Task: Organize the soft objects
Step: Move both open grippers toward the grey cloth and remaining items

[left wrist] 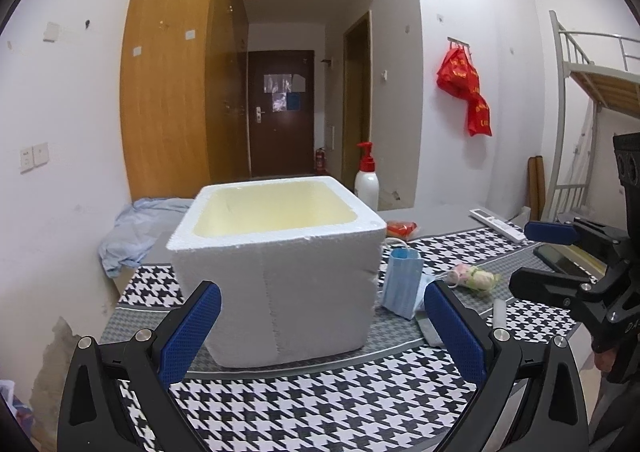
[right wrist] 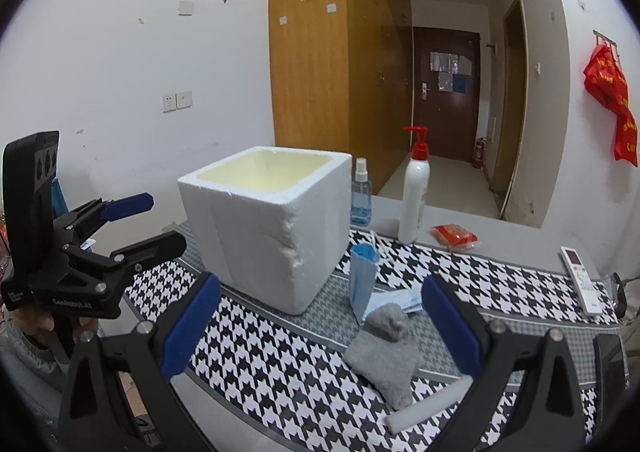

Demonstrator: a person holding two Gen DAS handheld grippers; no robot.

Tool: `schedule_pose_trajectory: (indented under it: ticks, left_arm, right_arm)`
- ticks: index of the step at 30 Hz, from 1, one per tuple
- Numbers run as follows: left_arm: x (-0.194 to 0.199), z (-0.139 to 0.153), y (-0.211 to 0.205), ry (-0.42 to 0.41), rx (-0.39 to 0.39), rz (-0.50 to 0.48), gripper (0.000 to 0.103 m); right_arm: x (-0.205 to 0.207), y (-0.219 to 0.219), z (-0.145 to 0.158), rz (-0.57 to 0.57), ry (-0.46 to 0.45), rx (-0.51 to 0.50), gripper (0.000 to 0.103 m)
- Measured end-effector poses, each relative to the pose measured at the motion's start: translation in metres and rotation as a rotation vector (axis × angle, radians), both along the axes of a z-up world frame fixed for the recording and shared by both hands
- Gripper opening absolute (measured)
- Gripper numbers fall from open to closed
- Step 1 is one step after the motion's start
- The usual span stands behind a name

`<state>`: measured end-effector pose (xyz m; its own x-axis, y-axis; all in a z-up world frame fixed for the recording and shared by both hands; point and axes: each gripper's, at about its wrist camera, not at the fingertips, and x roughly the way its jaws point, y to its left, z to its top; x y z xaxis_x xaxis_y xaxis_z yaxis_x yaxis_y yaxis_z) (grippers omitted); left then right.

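Observation:
A white foam box stands open-topped on the houndstooth mat, and its inside looks empty. My left gripper is open just in front of the box, holding nothing. To the right of the box lie blue face masks, a grey sock, a small pink and green soft item and a white foam stick. My right gripper is open above the mat, with the sock and masks just beyond its right finger.
A pump bottle, a spray bottle, a red packet and a remote stand behind the mat. A light blue cloth lies left of the box. Houndstooth mat shows bare in front.

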<state>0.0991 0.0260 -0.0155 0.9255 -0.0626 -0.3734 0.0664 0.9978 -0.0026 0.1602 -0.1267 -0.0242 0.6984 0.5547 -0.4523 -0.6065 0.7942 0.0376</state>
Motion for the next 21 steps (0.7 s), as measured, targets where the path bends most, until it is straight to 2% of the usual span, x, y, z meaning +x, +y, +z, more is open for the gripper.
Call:
schedule_pose_trajectory:
  ticks: [21]
  left_arm:
    - [0.018, -0.014, -0.044, 0.058, -0.001, -0.126, 0.102]
  right_arm:
    - [0.001, -0.048, -0.016, -0.127, 0.031, -0.019, 0.102]
